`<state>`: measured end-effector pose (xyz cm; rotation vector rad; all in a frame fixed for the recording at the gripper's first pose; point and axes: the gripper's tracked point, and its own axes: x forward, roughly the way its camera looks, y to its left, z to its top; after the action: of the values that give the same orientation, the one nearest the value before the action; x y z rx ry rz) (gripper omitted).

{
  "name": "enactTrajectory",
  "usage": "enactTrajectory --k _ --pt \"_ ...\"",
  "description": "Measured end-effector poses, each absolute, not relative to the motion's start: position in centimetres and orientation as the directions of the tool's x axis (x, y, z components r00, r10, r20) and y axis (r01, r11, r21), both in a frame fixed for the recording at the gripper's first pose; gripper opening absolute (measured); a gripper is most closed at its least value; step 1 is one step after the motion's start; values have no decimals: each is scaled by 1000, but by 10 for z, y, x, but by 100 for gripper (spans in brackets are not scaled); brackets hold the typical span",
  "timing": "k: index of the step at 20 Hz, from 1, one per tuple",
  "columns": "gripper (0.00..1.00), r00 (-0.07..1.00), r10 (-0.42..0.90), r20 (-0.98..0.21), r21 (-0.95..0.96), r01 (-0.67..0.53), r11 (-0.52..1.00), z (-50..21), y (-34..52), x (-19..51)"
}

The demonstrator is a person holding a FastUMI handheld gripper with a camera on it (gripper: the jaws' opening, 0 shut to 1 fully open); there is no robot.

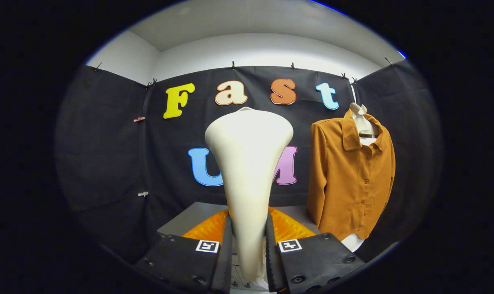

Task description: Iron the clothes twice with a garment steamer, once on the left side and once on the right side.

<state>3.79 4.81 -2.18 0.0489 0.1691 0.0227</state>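
Clamped between the gripper fingers, the steamer stands upright, its wide head up and both fingers pressing its narrow handle. Beyond, to the right, the shirt hangs on a hanger (well apart from the head). Gripper points level, forward. Risk: the smooth, tapered handle could slip or twist when swung toward the fabric.

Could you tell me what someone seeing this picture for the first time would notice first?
First, the cream garment steamer, rising upright and flaring wide at its top, its narrow handle clamped between the gripper fingers. Next, the rust-orange button-up shirt hanging on a hanger against the black cloth wall, beyond the fingers and to the steamer's right. The steamer is not touching the shirt.
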Motion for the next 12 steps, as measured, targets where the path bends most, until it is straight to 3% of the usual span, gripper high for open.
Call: enactTrajectory --k 12 --pt "38 989 45 -144 48 -39 998 -11 47 40"
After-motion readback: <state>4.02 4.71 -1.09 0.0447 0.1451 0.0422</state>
